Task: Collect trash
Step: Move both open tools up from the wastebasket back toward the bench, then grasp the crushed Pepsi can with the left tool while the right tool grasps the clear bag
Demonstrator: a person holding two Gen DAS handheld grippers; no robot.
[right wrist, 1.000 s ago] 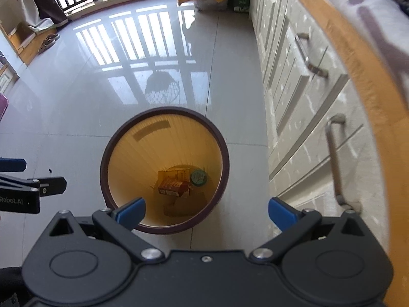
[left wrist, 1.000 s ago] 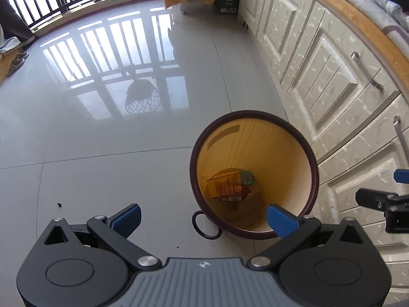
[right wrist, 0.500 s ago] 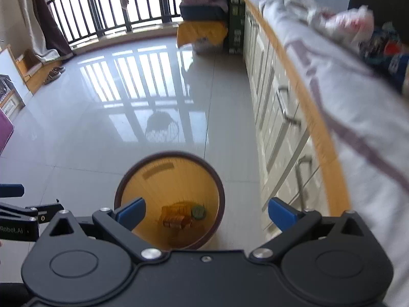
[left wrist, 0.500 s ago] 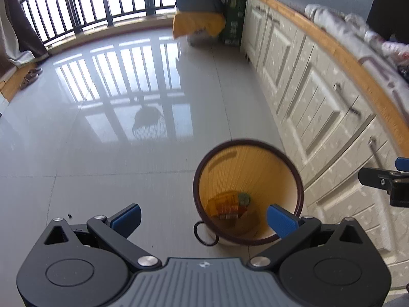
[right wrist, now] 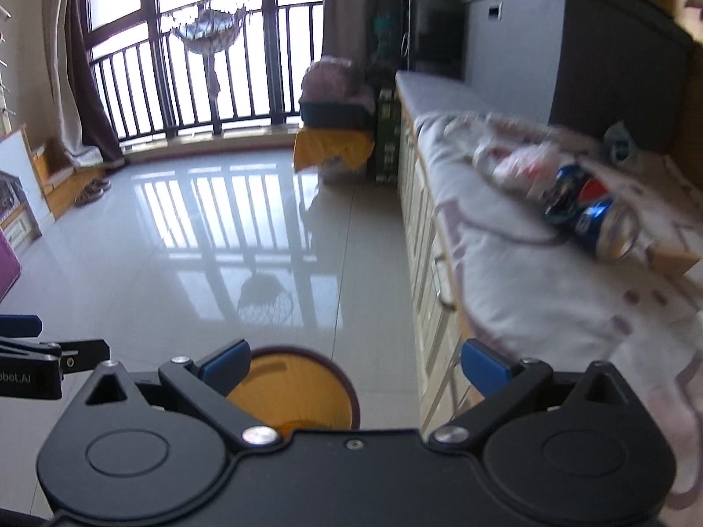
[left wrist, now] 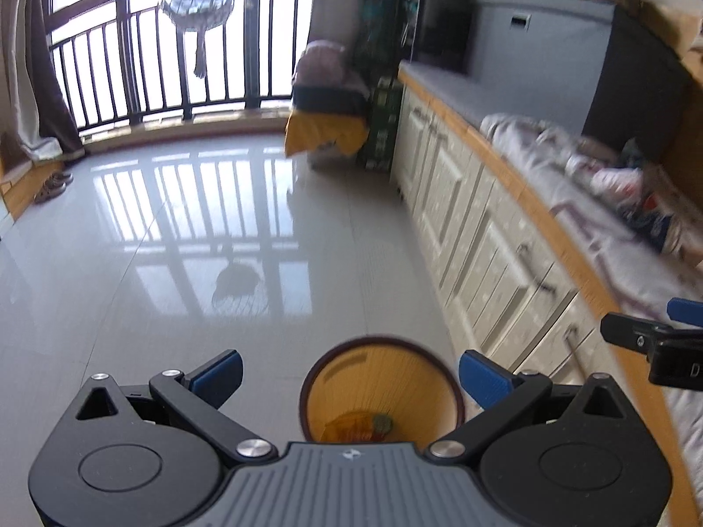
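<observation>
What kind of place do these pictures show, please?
Probably a room in a home: a tiled floor, a railed balcony window, a long row of cream cabinets with a cloth-covered top, and a trash bin.

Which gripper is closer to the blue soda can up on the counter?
Right. The right gripper is beside the counter holding the can; the left gripper is farther out, above the bin.

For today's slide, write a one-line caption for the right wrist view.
Open right claw above the yellow bin, blue soda bottle waiting on the cloth-covered counter.
</observation>
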